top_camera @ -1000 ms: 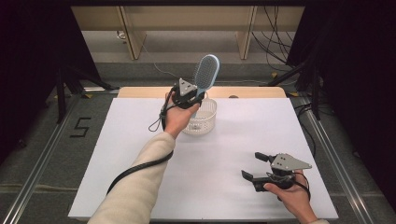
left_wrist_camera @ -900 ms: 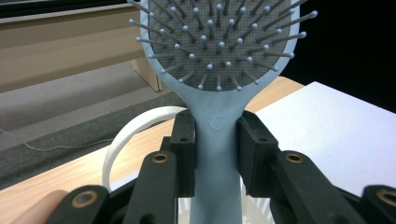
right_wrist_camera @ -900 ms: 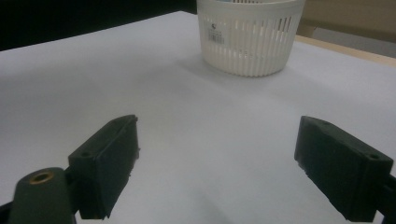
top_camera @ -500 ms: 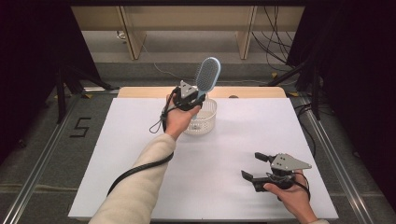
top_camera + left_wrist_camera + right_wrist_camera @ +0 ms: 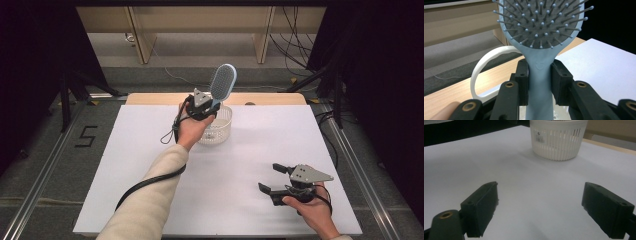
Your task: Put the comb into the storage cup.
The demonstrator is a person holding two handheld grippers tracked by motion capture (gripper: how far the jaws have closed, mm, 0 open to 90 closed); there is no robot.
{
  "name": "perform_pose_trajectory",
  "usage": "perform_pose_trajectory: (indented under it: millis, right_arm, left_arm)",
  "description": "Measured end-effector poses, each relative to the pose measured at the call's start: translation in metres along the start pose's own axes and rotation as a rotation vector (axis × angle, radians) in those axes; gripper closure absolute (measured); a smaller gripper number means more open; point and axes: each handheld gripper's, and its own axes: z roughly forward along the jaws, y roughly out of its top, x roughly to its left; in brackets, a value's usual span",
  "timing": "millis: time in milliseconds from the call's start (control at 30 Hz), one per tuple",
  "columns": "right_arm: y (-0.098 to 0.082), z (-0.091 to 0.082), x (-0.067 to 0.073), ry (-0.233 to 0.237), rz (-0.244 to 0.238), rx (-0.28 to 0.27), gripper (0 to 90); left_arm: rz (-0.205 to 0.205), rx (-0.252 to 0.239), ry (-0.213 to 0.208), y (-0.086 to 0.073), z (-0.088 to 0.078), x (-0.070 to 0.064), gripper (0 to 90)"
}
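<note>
A light blue hairbrush stands upright above the white slatted basket at the far middle of the table. My left gripper is shut on the brush's handle, the bristled head rising above the jaws. The basket's rim curves below and behind the jaws. My right gripper rests near the front right of the white table top, open, with nothing between its pads. It faces the basket across bare surface.
The white sheet covers a wooden table whose far edge shows behind the basket. Black cables trail from the left gripper along the sleeve. Metal rails run beside the table, and a floor mark "5" lies to the left.
The hairbrush head has tilted slightly, leaning a little more upright over the basket. The right gripper has stayed in place.
</note>
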Motion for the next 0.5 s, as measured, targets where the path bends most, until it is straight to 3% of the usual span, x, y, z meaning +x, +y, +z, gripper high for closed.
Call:
perform_pose_trajectory:
  millis: [500]
  right_arm:
    - [0.0, 0.0, 0.0001, -0.001, 0.002, 0.0, 14.4]
  left_arm:
    - [0.001, 0.014, -0.006, -0.0069, 0.0031, -0.0011, 69.6]
